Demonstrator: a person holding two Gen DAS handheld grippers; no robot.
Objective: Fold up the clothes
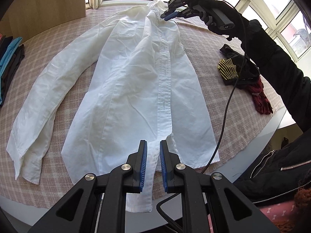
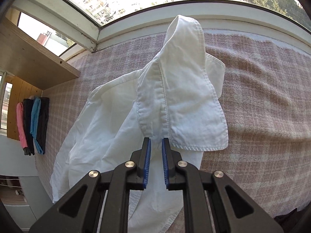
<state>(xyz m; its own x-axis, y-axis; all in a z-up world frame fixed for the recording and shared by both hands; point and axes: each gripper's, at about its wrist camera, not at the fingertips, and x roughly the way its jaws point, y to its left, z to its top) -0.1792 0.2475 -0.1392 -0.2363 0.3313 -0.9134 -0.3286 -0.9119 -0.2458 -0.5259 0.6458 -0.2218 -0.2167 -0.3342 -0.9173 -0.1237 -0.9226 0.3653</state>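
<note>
White cotton shirt (image 1: 136, 81) lies face-up on the checked blanket (image 1: 194, 44), its long axis running from hem to collar; left gripper (image 1: 153, 165) stands parted over the hem, right gripper (image 2: 156, 163) parted at the collar (image 2: 180, 89), neither visibly clamped.

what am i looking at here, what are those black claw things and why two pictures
The black claws are hand-held grippers, one in each of a person's hands, each with a camera looking along its fingers. The left gripper hovers over the hem of a white shirt spread on a pink checked cloth; both sets of jaws look slightly apart. That view also shows the right gripper at the collar. The other picture is the right gripper's own view, with the collar raised. Folded clothes and a small heap lie aside.
</note>
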